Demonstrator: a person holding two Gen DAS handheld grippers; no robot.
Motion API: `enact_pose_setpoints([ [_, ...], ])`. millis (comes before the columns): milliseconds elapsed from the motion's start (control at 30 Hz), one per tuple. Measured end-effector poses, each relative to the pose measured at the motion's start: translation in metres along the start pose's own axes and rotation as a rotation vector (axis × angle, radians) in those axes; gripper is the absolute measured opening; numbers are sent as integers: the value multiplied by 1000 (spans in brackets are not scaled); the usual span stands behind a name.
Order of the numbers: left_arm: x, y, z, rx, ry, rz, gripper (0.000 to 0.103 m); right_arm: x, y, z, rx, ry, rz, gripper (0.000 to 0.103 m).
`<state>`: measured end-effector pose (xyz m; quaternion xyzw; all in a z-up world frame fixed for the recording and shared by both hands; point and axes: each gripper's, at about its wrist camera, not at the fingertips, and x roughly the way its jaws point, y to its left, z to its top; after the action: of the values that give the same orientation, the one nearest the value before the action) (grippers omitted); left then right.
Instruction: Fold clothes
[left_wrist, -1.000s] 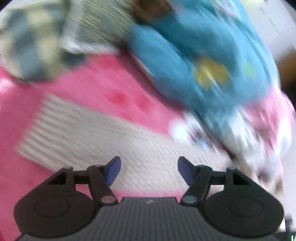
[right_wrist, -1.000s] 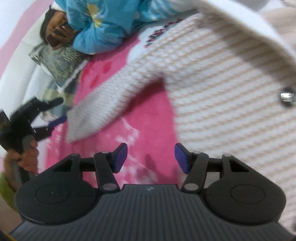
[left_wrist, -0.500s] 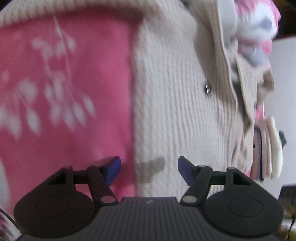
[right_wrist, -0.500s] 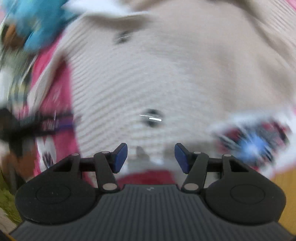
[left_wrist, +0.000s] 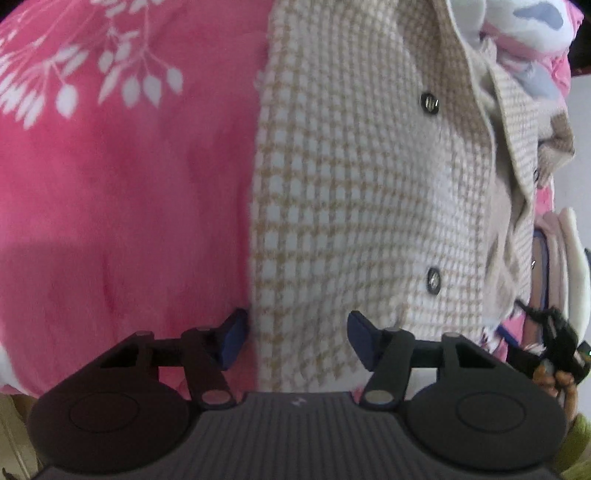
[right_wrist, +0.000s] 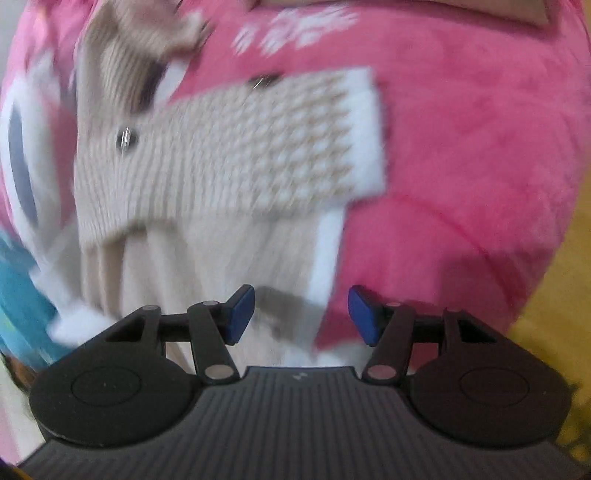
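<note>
Both tools are released, nothing between their blue pads. Left tool (left_wrist: 293, 341) now sits low at the hem of the beige knit cardigan (left_wrist: 354, 192), straddling its straight side edge where it meets the pink blanket (left_wrist: 122, 199); a second ago it was looking across the sleeve toward a blue garment, so it has swung round and dropped onto the body of the cardigan. Right tool (right_wrist: 301, 314) has likewise left the buttoned front and now hovers over a pale ribbed part of the cardigan (right_wrist: 229, 155), its white edge running between the pads; the view is blurred, so whether this is sleeve or hem I cannot tell. The cardigan lies spread on the blanket, buttons (left_wrist: 433, 281) up. Judging by this, both tools are lining up on edges for a grasp, and the fold itself is not yet begun.
</note>
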<state>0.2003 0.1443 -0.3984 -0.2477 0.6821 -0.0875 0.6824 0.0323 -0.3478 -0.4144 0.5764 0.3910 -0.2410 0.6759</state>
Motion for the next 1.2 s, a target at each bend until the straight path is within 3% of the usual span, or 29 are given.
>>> enact_pose_setpoints([
  [133, 4, -1, -2, 2, -3, -24, 54, 16, -10, 1, 57, 75, 139, 56],
  [167, 5, -1, -1, -5, 0, -52, 47, 17, -7, 0, 46, 74, 139, 56],
  [233, 7, 1, -2, -2, 14, -97, 44, 19, -3, -2, 23, 74, 140, 56],
  [333, 17, -2, -6, 44, -1, -72, 43, 21, 4, -5, -10, 74, 141, 55],
  [400, 18, 0, -8, 15, -18, -71, 43, 23, 8, -7, -32, 73, 141, 53],
  [433, 18, 0, -8, -6, -24, -69, 40, 24, 11, -8, -43, 73, 142, 49],
  [533, 14, 1, -13, -54, -54, -31, 18, 27, 18, -11, -76, 73, 143, 12],
  [600, 6, 4, -17, -98, -69, -32, 10, 26, 22, -13, -100, 67, 139, 9],
  [833, -25, -9, -24, -100, -77, -28, 7, -9, 34, -3, -190, -2, 54, 7],
  [1200, -63, 9, -42, -30, 35, 3, 7, -60, 2, -15, -174, 16, -55, 6],
])
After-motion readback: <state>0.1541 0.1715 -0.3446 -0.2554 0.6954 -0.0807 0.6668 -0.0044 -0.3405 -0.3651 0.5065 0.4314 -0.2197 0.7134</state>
